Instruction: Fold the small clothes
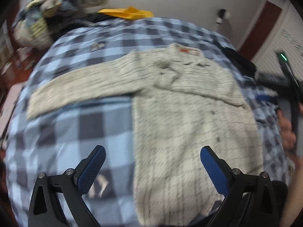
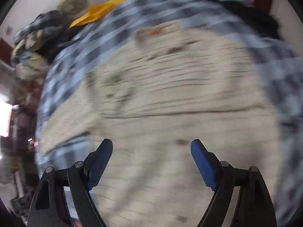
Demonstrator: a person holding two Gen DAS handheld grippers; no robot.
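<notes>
Cream knitted sweater [image 1: 189, 113] lies flat on the blue checked bedspread [image 1: 85, 123], one sleeve outstretched. Left gripper [image 1: 153, 162] and right gripper [image 2: 151, 157] both hang spread and empty. A shallow pinch could drag the loose knit askew. Blur hides the hem and far sleeve.

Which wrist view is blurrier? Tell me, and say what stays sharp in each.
Right wrist view is blurrier: the cream knitted sweater and blue-and-grey checked bedcover smear into streaks, only the right gripper stays crisp. Left wrist view is softer than sharp: sweater ribbing still reads, the left gripper is crisp. Both views bend and darken at the fisheye rim.
</notes>
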